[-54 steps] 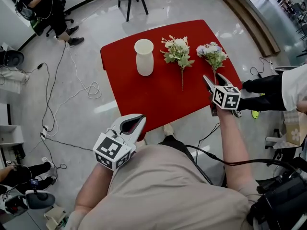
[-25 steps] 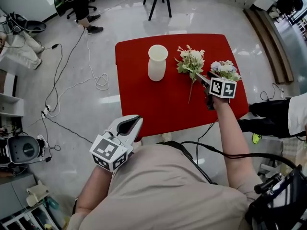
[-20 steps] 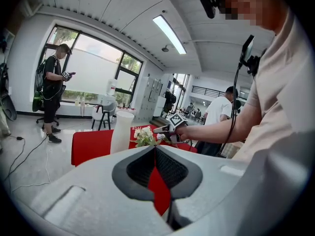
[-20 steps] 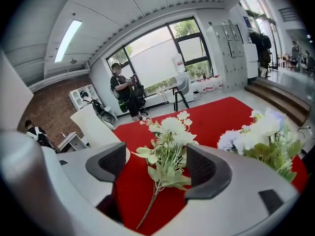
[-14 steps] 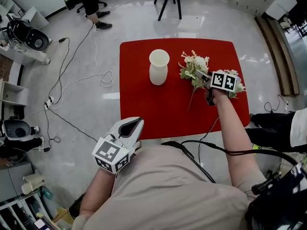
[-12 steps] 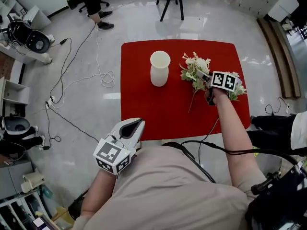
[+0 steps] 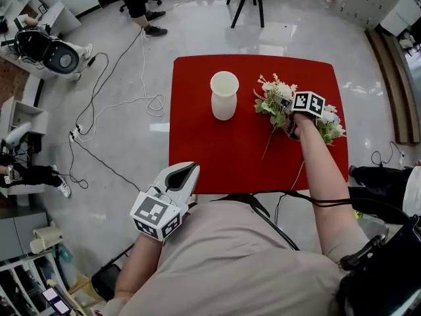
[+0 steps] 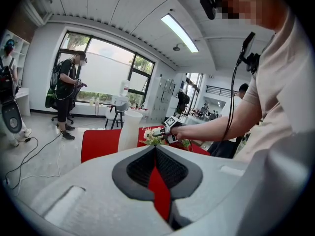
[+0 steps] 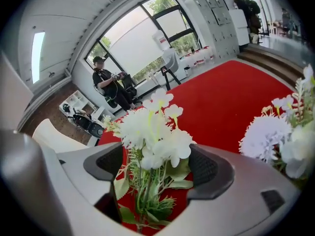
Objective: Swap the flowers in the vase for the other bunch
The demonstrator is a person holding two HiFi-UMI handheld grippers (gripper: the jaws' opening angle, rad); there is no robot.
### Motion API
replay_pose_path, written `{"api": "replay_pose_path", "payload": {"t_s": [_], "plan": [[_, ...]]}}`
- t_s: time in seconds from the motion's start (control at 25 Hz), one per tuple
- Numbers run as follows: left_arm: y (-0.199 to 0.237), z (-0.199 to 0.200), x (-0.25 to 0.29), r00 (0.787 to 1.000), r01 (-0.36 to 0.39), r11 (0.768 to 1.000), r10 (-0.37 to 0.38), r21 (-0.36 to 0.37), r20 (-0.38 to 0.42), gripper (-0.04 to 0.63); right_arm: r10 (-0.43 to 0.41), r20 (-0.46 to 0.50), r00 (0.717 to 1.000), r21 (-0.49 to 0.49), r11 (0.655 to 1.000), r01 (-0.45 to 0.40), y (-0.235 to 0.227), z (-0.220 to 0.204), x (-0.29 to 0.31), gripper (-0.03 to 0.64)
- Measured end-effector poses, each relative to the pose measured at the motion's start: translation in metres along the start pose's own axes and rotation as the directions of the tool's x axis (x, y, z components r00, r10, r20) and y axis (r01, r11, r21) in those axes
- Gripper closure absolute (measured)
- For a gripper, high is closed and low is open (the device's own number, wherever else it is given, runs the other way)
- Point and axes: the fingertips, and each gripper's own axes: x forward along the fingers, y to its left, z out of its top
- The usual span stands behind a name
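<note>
Where the white bunch [image 7: 272, 89] lies on the red table [image 7: 197, 143], right of the vase [image 7: 224, 95], our right gripper [image 7: 283, 104] straddles it. Its jaws have just been opening and stand wide, pads clear of the stems. The second bunch [image 7: 331, 127] lies just beside. Our left gripper [image 7: 185, 173] hangs closed and empty, well short of the table.

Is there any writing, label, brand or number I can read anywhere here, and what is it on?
No readable words, numbers or brand names anywhere.
On the left gripper, the cube: black-and-white square pattern, no letters.
On the right gripper, whose jaws have just been opening with the white flowers between them, the cube: same kind of pattern, no letters.
The vase: plain white, no print.
</note>
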Motion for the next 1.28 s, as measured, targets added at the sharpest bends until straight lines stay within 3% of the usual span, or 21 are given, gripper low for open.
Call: {"api": "replay_pose_path", "payload": {"t_s": [0.24, 0.48, 0.72, 1.28], "plan": [[0.003, 0.0, -0.011, 0.999, -0.044, 0.999, 0.044, -0.004, -0.007, 0.588, -0.009, -0.032, 0.999, 0.004, 1.0, 0.01, -0.005, -0.003, 0.012, 0.232], [0.003, -0.005, -0.009, 0.998, -0.052, 0.999, 0.052, -0.003, -0.029, 0.588, -0.1, -0.039, 0.994, -0.044, 0.994, 0.098, -0.019, -0.008, 0.013, 0.401], [0.002, 0.001, -0.01, 0.999, -0.043, 0.999, 0.044, 0.013, -0.032, 0.588, -0.113, 0.005, 0.994, -0.039, 0.993, 0.114, -0.025, -0.007, 0.005, 0.495], [0.006, 0.004, -0.019, 0.999, 0.031, 0.998, -0.03, 0.047, -0.024, 0.588, -0.121, 0.183, 0.976, -0.1, 0.985, 0.141, 0.004, 0.014, -0.054, 0.543]]}}
